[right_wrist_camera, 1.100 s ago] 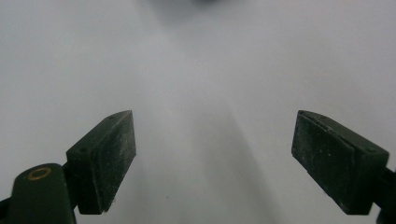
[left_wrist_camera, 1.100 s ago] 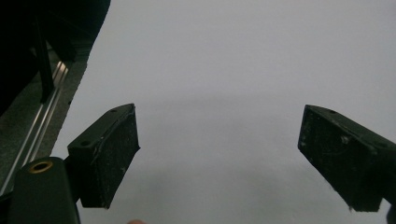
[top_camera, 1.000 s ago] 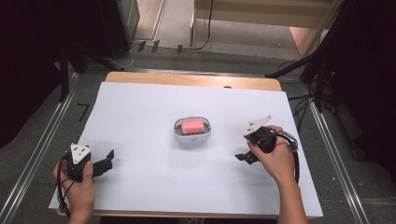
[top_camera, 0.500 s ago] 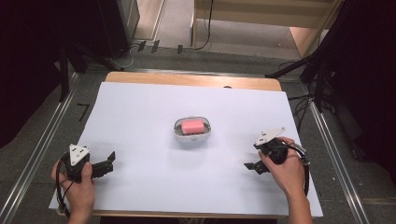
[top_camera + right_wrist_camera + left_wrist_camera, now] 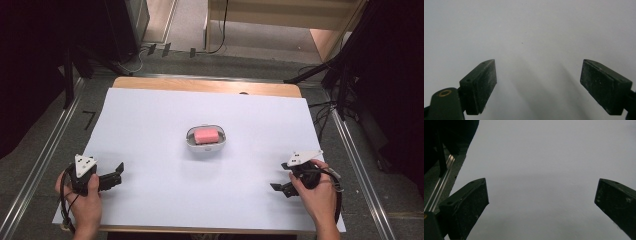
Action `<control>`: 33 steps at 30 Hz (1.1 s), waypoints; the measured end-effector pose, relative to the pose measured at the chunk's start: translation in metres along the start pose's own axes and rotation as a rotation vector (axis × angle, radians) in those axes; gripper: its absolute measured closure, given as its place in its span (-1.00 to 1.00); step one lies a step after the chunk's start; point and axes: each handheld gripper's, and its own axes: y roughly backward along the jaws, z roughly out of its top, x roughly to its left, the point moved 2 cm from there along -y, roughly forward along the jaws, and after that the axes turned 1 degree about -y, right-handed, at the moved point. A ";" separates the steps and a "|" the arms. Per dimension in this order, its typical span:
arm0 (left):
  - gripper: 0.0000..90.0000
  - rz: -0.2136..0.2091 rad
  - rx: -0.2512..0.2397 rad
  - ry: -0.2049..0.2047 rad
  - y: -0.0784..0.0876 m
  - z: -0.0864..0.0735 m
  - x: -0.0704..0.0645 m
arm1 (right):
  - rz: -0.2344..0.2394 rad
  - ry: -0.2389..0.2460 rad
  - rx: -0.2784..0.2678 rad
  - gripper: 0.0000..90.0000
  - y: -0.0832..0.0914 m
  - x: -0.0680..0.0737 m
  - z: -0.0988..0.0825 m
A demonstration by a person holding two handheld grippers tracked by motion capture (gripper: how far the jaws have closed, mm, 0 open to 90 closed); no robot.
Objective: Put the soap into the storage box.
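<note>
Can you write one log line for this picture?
left claw: open, empty | right claw: open, empty | pink soap: in dish, mid-table

no readable text, labels or numbers

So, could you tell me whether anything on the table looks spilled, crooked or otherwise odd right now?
Nothing stands out. The pink soap lies inside its dish at the middle of the white sheet, with no spill around it. The left gripper and right gripper are both open, apart from the dish.
</note>
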 end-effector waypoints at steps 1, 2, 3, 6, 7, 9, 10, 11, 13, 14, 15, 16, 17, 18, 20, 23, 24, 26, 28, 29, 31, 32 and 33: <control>-1.00 0.000 0.000 -0.001 0.000 0.000 0.000 | -0.005 -0.004 -0.014 -0.68 0.002 0.001 -0.006; -1.00 0.001 -0.001 0.000 0.000 0.000 0.000 | -0.005 -0.004 -0.014 -0.68 0.002 0.001 -0.006; -1.00 0.001 0.000 -0.001 0.000 0.000 0.000 | -0.009 -0.009 -0.016 -0.68 0.002 0.001 -0.008; -1.00 0.000 0.000 -0.001 0.000 0.000 0.000 | -0.024 -0.030 -0.030 -0.68 0.004 0.003 -0.017; -1.00 0.002 0.001 -0.001 0.000 0.000 0.000 | -0.023 -0.030 -0.042 -0.68 0.004 0.003 -0.020; -1.00 0.000 0.001 -0.001 0.000 0.000 0.000 | -0.028 -0.040 -0.059 -0.68 0.005 0.003 -0.026; -1.00 0.000 0.000 -0.001 0.000 0.000 0.000 | -0.037 -0.040 -0.072 -0.68 0.005 0.003 -0.029; -1.00 0.000 0.000 -0.002 0.000 0.000 0.000 | -0.043 -0.047 -0.081 -0.68 0.006 0.004 -0.031; -1.00 -0.001 -0.001 -0.003 0.000 0.000 0.000 | -0.054 -0.060 -0.110 -0.68 0.009 0.005 -0.037; -1.00 0.000 -0.002 -0.002 0.000 0.000 0.000 | -0.063 -0.066 -0.123 -0.68 0.010 0.005 -0.040; -1.00 0.000 -0.002 -0.001 0.000 0.000 -0.001 | -0.073 -0.083 -0.145 -0.68 0.013 0.006 -0.045; -1.00 -0.001 -0.002 0.000 0.000 0.000 0.000 | -0.073 -0.083 -0.145 -0.68 0.013 0.006 -0.045; -1.00 -0.001 -0.001 -0.001 -0.001 0.000 0.000 | -0.079 -0.093 -0.160 -0.68 0.014 0.006 -0.048; -1.00 -0.001 0.001 -0.002 -0.001 0.000 0.000 | -0.082 -0.105 -0.173 -0.68 0.016 0.005 -0.053; -1.00 0.000 0.001 -0.002 -0.001 0.000 0.000 | -0.077 -0.130 -0.190 -0.68 0.018 0.005 -0.059; -1.00 0.002 0.007 -0.001 -0.001 0.000 0.000 | -0.086 -0.157 -0.226 -0.68 0.023 0.005 -0.069; -1.00 0.003 0.008 0.000 -0.001 0.000 0.000 | -0.093 -0.161 -0.239 -0.68 0.025 0.005 -0.071; -1.00 0.002 0.008 -0.001 -0.001 0.000 0.000 | -0.100 -0.171 -0.261 -0.68 0.028 0.005 -0.075; -1.00 0.003 0.009 0.000 -0.001 0.000 0.000 | -0.106 -0.185 -0.283 -0.68 0.032 0.005 -0.079; -1.00 0.000 0.008 0.001 -0.001 0.000 0.000 | -0.113 -0.189 -0.298 -0.68 0.033 0.005 -0.081; -1.00 0.002 0.008 0.002 0.000 0.000 0.000 | -0.123 -0.202 -0.325 -0.68 0.036 0.005 -0.085; -1.00 0.000 0.007 0.003 -0.001 0.000 0.000 | -0.122 -0.211 -0.343 -0.68 0.037 0.005 -0.087; -1.00 0.000 0.007 0.003 -0.001 0.000 0.000 | -0.123 -0.222 -0.372 -0.68 0.038 0.004 -0.090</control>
